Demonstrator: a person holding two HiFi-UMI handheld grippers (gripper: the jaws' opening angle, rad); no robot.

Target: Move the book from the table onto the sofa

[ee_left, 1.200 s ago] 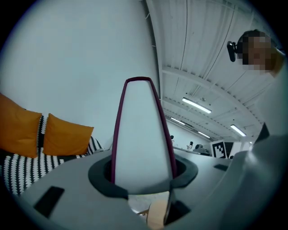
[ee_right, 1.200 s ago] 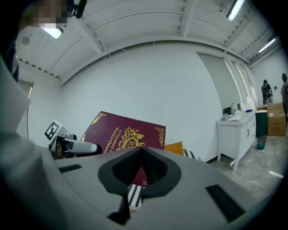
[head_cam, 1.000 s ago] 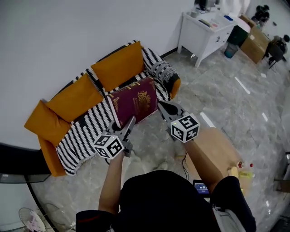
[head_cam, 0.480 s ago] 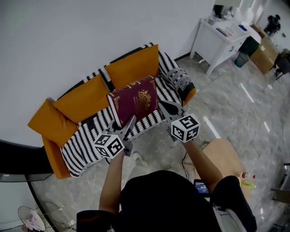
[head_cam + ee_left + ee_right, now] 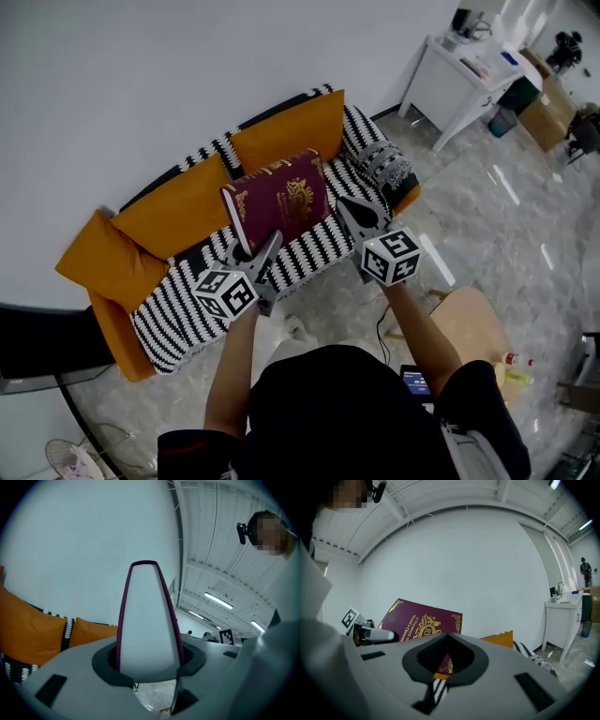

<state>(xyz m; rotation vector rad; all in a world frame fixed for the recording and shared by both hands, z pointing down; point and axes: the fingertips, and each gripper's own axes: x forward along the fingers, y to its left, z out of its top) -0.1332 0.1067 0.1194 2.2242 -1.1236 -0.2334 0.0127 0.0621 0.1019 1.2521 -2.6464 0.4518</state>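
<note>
A maroon book [image 5: 279, 199] with gold print is held up above the floor, just in front of the striped sofa [image 5: 178, 309]. My left gripper [image 5: 265, 246] is shut on its lower edge. In the left gripper view the book [image 5: 147, 620] stands edge-on between the jaws, white pages between maroon covers. My right gripper [image 5: 349, 208] is shut by the book's lower right corner, and I cannot tell whether it touches. The right gripper view shows the book's cover [image 5: 419, 620] face-on beyond the right gripper [image 5: 446, 656].
Orange cushions [image 5: 281, 131] line the sofa's back, and a patterned pillow [image 5: 384, 167] lies at its right end. A white desk [image 5: 469, 70] and cardboard boxes [image 5: 539, 94] stand at the far right. A wooden table [image 5: 469, 323] is behind my right arm.
Both grippers have carried the book toward the sofa, which now lies closer beneath it. The wooden table has dropped back. The grip on the book looks the same.
</note>
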